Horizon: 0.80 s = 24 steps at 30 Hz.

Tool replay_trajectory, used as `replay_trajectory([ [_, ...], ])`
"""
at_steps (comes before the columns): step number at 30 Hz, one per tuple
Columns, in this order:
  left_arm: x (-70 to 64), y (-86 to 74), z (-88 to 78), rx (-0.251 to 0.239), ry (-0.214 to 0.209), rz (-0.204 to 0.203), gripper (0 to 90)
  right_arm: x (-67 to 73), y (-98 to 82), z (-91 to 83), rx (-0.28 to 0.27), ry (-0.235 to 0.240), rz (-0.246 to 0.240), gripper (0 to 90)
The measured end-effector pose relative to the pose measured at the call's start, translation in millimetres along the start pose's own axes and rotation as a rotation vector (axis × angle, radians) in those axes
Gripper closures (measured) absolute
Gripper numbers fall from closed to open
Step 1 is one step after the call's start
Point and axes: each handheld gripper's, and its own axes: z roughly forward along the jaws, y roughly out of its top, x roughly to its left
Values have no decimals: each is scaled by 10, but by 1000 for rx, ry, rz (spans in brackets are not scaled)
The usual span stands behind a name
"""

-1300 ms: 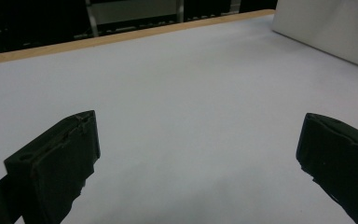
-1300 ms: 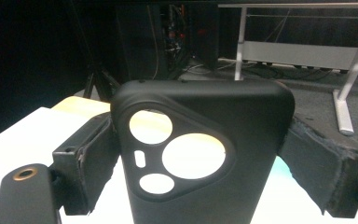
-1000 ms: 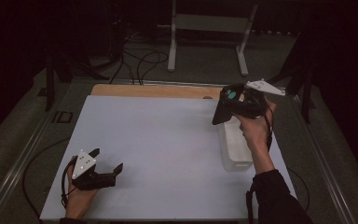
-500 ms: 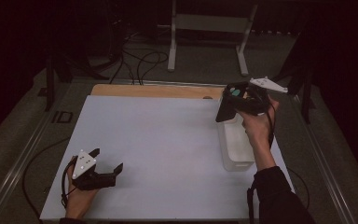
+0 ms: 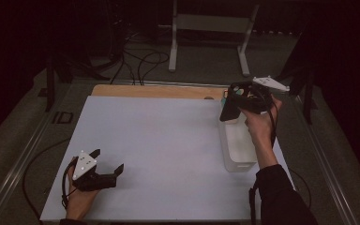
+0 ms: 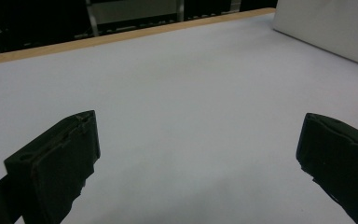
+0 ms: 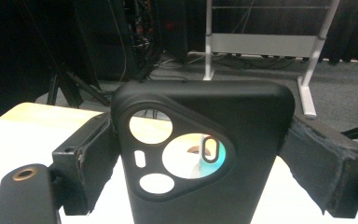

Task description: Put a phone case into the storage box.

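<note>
The black phone case (image 7: 200,158) sits clamped between the jaws of the right tongs (image 5: 234,104), held up in the air with its camera cut-outs facing back toward the hand; through the largest opening a bit of teal shows. In the high view the case (image 5: 228,108) hangs down from those tongs, just above the far end of a clear plastic bin (image 5: 238,143) that rests on the bench under the person's right hand (image 5: 258,124). Compared with a second ago, the right tongs have drifted a little farther toward the back edge of the bench and sit slightly higher, the case still gripped the same way. Beyond them stand a white metal frame (image 5: 211,28) and loose cables (image 5: 136,61) on the floor.

The left tongs (image 5: 107,161) lie low at the near left corner of the white bench (image 5: 159,150), jaws spread wide apart with nothing between them, in the same place as before. Ahead of them runs bare white surface up to the wooden strip (image 6: 121,37) at the far edge.
</note>
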Motion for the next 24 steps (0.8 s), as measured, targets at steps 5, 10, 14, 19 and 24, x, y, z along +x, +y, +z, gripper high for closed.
replay_trajectory([
  [5,-7,0,4,-1,-1,1,1,-38,0,27,5,-16,-2,135],
  [10,-6,1,-1,-2,-1,2,1,-74,6,51,6,-34,6,135],
  [14,-7,1,-1,-2,-1,3,1,-106,16,65,5,-50,10,135],
  [19,-7,1,-1,-2,-1,3,1,-144,21,88,6,-68,14,135],
  [24,-11,1,1,-2,-2,5,1,-168,-6,132,20,-78,21,135],
])
